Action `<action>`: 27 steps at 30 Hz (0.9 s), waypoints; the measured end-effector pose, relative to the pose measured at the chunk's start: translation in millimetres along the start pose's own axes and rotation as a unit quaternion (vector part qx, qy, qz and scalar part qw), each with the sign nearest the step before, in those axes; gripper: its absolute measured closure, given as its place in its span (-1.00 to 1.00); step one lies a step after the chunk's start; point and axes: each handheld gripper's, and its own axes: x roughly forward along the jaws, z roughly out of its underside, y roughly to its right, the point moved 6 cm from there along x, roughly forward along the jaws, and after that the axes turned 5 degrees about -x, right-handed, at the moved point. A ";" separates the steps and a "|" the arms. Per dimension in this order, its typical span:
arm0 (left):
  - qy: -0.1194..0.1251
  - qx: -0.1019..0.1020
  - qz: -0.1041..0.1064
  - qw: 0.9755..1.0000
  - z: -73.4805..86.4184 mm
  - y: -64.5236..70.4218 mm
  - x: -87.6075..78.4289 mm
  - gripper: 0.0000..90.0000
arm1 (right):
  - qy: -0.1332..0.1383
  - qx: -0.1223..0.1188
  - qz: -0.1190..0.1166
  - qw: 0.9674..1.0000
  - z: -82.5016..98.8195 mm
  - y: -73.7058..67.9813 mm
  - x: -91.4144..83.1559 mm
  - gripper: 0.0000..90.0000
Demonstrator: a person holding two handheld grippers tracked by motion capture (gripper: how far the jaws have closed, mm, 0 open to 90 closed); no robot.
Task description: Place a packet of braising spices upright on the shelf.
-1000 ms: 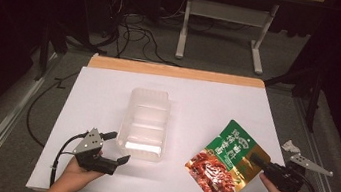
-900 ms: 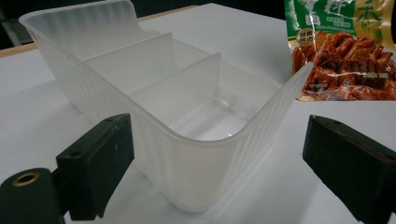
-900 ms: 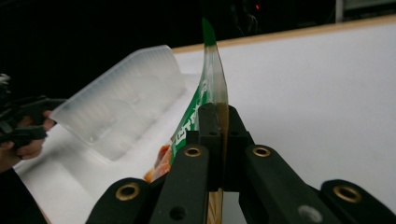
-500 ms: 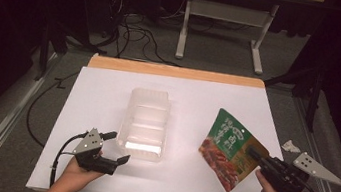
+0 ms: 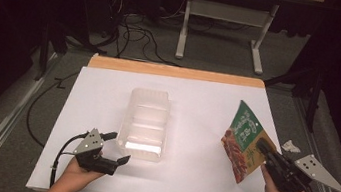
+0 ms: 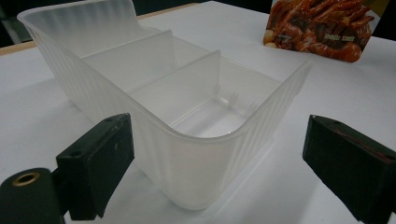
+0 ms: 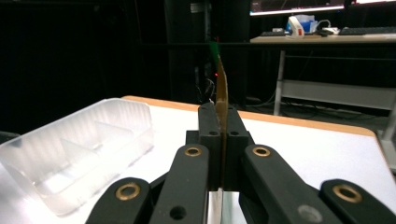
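The left gripper (image 5: 118, 148) rests at seven o'clock on the white table (image 5: 108, 92), jaws spread wide and empty, facing the clear divided bin (image 5: 147, 123). At four o'clock the right gripper (image 5: 263, 148) pinches the snack pouch (image 5: 243, 136) on edge, lifted off the surface. Best to carry it toward nine o'clock, high enough to clear the bin's rim, then lower it into a compartment. Bare table lies between; the right edge sits close.

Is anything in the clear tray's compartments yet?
No, the left gripper view shows all compartments of the clear tray bare.
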 end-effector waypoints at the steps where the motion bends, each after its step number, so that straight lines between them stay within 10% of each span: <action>1: 0.000 -0.001 0.001 1.000 0.1 0.1 0.1 -0.79 | 0.000 -0.001 0.002 1.000 0.5 0.7 -0.1 1.00; 12: 0.002 0.000 0.002 1.000 -0.4 0.6 -0.5 -0.79 | 0.006 -0.005 -0.001 1.000 3.0 0.7 -3.1 0.95; 19: 0.003 0.001 0.002 1.000 -0.6 0.4 -1.3 -0.79 | -0.022 -0.003 -0.013 1.000 14.7 -2.7 5.7 0.35; 27: 0.003 0.003 0.002 1.000 -0.8 -0.1 -2.3 -0.79 | -0.054 0.004 -0.012 0.998 30.7 -1.3 12.6 0.26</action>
